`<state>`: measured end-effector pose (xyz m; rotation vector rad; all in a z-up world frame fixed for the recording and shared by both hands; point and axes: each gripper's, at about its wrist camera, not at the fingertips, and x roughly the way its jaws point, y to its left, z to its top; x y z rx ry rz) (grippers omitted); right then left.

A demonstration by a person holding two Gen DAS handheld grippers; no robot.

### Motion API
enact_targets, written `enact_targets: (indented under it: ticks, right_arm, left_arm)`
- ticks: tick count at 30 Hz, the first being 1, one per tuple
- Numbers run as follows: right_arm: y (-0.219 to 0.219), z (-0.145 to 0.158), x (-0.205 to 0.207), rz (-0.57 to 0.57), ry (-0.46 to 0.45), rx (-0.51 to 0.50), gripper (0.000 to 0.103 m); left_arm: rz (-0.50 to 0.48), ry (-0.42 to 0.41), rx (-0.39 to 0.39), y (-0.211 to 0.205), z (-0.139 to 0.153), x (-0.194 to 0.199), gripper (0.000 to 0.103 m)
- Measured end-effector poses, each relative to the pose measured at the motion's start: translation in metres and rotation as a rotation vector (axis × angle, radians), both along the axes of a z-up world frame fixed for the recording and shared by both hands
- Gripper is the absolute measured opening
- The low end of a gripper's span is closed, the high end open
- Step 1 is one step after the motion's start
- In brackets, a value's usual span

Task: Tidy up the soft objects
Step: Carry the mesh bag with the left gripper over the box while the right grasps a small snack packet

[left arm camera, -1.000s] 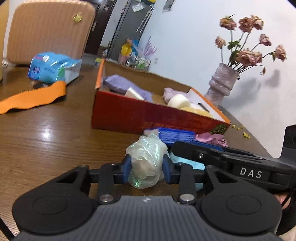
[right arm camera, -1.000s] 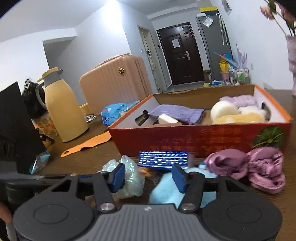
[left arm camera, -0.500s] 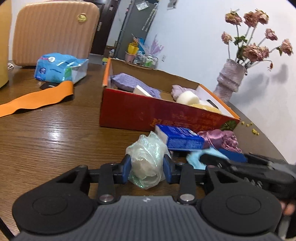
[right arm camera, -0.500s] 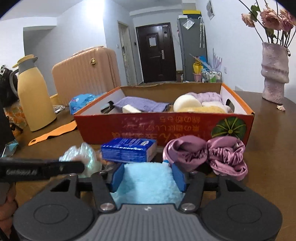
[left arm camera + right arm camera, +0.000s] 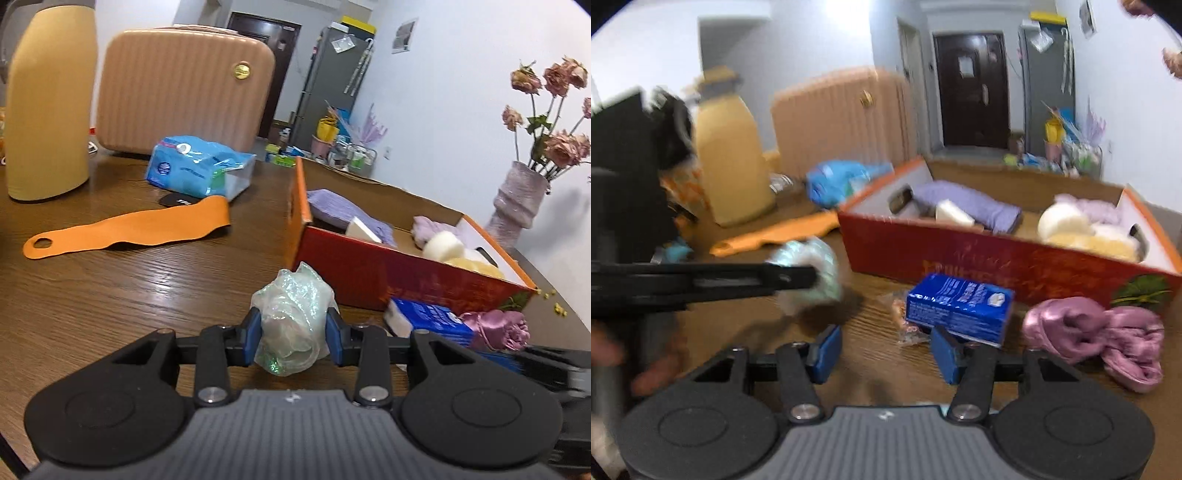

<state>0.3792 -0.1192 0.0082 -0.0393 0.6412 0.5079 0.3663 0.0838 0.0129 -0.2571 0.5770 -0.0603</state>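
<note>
My left gripper [image 5: 293, 326] is shut on a crumpled, shimmery pale-green plastic bag [image 5: 291, 314], held just above the wooden table [image 5: 110, 295]. Seen from the right wrist, the same left gripper [image 5: 790, 277] reaches in sideways with the bag [image 5: 812, 266]. The jaws of my right gripper [image 5: 886, 347] are closing, with only bare table between them. Ahead of it lie a blue packet [image 5: 956, 306] and a bunched pink satin cloth [image 5: 1093, 332]. Behind them stands the red cardboard box [image 5: 960, 254], holding a purple cloth [image 5: 967, 203] and pale sponges [image 5: 1067, 221].
An orange strap [image 5: 129, 230], a blue tissue pack [image 5: 195, 170], a yellow jug [image 5: 48, 99] and a tan suitcase [image 5: 184, 88] sit to the left and behind. A vase of dried roses [image 5: 517, 206] stands at the right past the box.
The left view has swung left, with the bag still gripped. The light blue towel that lay between the right fingers half a second ago is gone from that view, which is now blurred.
</note>
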Motion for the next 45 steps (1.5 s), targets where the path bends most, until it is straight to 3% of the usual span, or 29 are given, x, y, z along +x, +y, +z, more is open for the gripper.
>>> enact_targets:
  ticks: [6,10,11,16,24,27,30,34,36,39,42,45]
  right_arm:
    - [0.037,-0.014,0.022,0.009,-0.025,-0.079,0.048]
    - [0.044,-0.023,0.023,0.013,-0.020,-0.081,0.022]
    - [0.043,-0.023,0.022,0.008,-0.012,-0.067,0.020]
    - [0.037,-0.021,0.012,0.010,0.017,-0.032,0.018]
    - [-0.005,-0.019,-0.080,0.016,0.046,0.013,0.018]
    - [-0.025,-0.005,-0.101,-0.004,0.007,0.033,0.018]
    - [-0.044,0.025,-0.098,-0.047,-0.086,0.057,0.018]
    - [-0.067,0.065,-0.054,-0.111,-0.203,0.092,0.018]
    - [-0.076,0.081,-0.012,-0.134,-0.210,0.116,0.018]
    - [-0.079,0.089,0.064,-0.180,-0.168,0.111,0.019]
    - [-0.075,0.079,0.136,-0.224,-0.136,0.029,0.019]
    - [-0.065,0.061,0.195,-0.214,-0.097,-0.038,0.019]
  left_arm:
    - [-0.004,0.012,-0.011,0.004,0.000,0.002,0.037]
    - [-0.014,0.002,-0.018,0.004,0.001,0.000,0.037]
    - [-0.013,0.003,-0.020,0.005,0.001,0.001,0.037]
    - [-0.027,0.018,-0.012,0.003,-0.002,0.002,0.037]
    - [-0.153,0.040,-0.005,-0.021,-0.006,-0.015,0.037]
    - [-0.204,-0.008,-0.039,-0.030,0.010,-0.029,0.037]
    - [-0.207,-0.105,0.001,-0.036,0.042,-0.027,0.037]
    - [-0.212,-0.184,0.087,-0.044,0.080,0.017,0.038]
    - [-0.203,-0.134,0.109,-0.046,0.082,0.058,0.038]
    - [-0.180,-0.041,0.142,-0.048,0.074,0.118,0.038]
    - [-0.188,0.037,0.156,-0.050,0.054,0.164,0.041]
    - [-0.207,0.063,0.190,-0.052,0.033,0.188,0.059]
